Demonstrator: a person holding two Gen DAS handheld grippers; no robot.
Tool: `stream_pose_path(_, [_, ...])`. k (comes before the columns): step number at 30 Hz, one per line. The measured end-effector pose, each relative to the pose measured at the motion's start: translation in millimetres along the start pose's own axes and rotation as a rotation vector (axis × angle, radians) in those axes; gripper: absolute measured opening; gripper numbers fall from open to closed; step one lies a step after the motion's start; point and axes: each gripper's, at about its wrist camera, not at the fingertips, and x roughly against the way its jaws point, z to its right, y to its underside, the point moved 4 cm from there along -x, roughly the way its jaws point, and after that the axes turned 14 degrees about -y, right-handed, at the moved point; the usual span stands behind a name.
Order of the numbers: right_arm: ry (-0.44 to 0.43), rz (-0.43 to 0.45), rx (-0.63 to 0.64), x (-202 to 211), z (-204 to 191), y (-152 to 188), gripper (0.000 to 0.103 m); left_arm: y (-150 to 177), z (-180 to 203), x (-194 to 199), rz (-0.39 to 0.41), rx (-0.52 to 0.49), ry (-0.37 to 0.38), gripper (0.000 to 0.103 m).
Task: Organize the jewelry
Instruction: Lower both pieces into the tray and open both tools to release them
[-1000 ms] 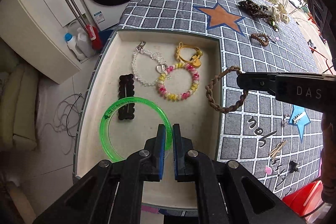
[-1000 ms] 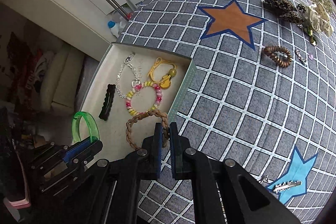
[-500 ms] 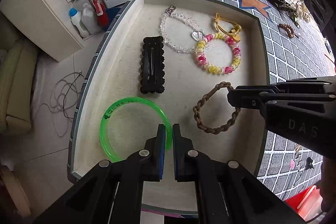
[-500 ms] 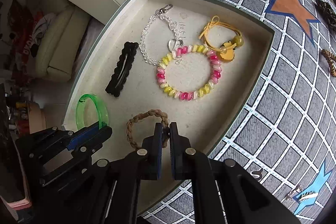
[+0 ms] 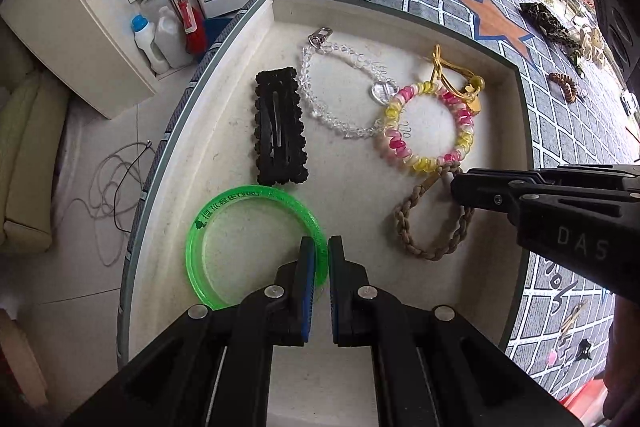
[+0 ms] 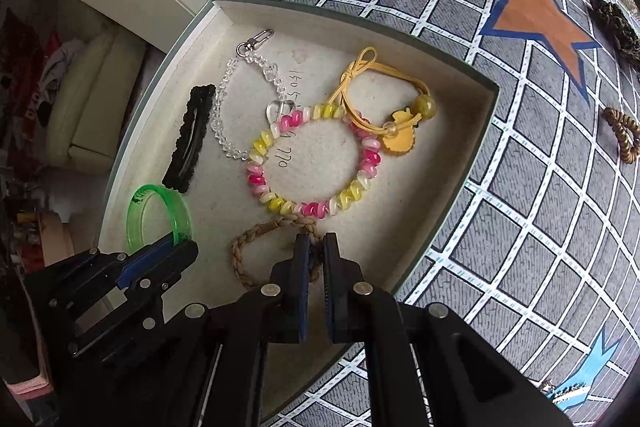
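- Left gripper (image 5: 319,259): jaws narrow, clamped on the green bangle (image 5: 224,223) rim; the bangle lies in the tray (image 5: 400,7), near corner.
- Right gripper (image 6: 316,253): jaws narrow, pinching the braided band (image 6: 256,233); the band touches the pink-yellow coil (image 6: 316,163) (on the tray floor).
- Also in the tray: black clip (image 5: 280,127); clear bead chain (image 5: 340,83); yellow cord (image 6: 384,95).
- The tray sits on the table (image 6: 540,167).
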Motion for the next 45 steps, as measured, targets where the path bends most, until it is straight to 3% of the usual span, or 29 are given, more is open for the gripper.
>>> stream_pose_path(7, [0.017, 0.022, -0.001, 8, 10, -19, 0.007, -17, 2, -4, 0.012, 0.002, -0.023, 0.013])
stream_pose_path(15, [0.004, 0.015, 0.001, 7, 6, -17, 0.010, -13, 2, 0, 0.017, -0.002, -0.065, 0.013])
stream_pose_path(18, [-0.001, 0.020, -0.009, 2, 2, -24, 0.019, -11, 1, 3, 0.014, 0.005, -0.072, 0.013])
stream_pose_path(20, [-0.009, 0.032, -0.014, 7, 2, -23, 0.041, -10, 0, 5, 0.013, 0.007, -0.079, 0.013])
stream_pose_path(25, [-0.048, 0.092, -0.016, 31, -3, -24, 0.042, -7, 0, 12, 0.013, 0.006, -0.086, 0.013])
stream_pose_path(29, [-0.068, 0.158, -0.025, 57, -5, -23, 0.050, -6, 4, 19, 0.012, -0.009, -0.084, 0.014])
stream_pose_path(30, [-0.070, 0.172, -0.033, 63, -3, -21, 0.051, -5, 5, 21, 0.015, -0.014, -0.087, 0.019])
stream_pose_path(31, [-0.071, 0.183, -0.043, 68, -1, -18, 0.051, -5, 6, 23, 0.022, -0.019, -0.090, 0.043])
stream_pose_path(32, [-0.069, 0.194, -0.057, 75, 2, -14, 0.052, -5, 7, 27, 0.036, -0.020, -0.096, 0.075])
stream_pose_path(33, [-0.065, 0.204, -0.073, 80, 4, -10, 0.053, -6, 7, 32, 0.058, -0.017, -0.100, 0.084])
stream_pose_path(40, [-0.034, 0.249, -0.196, 110, 50, 28, 0.060, -13, 29, 47, 0.087, -0.082, -0.094, 0.086])
stream_pose_path(43, [-0.014, 0.264, -0.258, 121, 75, 46, 0.066, -13, 45, 56, 0.117, -0.122, -0.098, 0.103])
stream_pose_path(45, [0.000, 0.279, -0.302, 132, 92, 61, 0.071, -12, 59, 64, 0.133, -0.157, -0.085, 0.103])
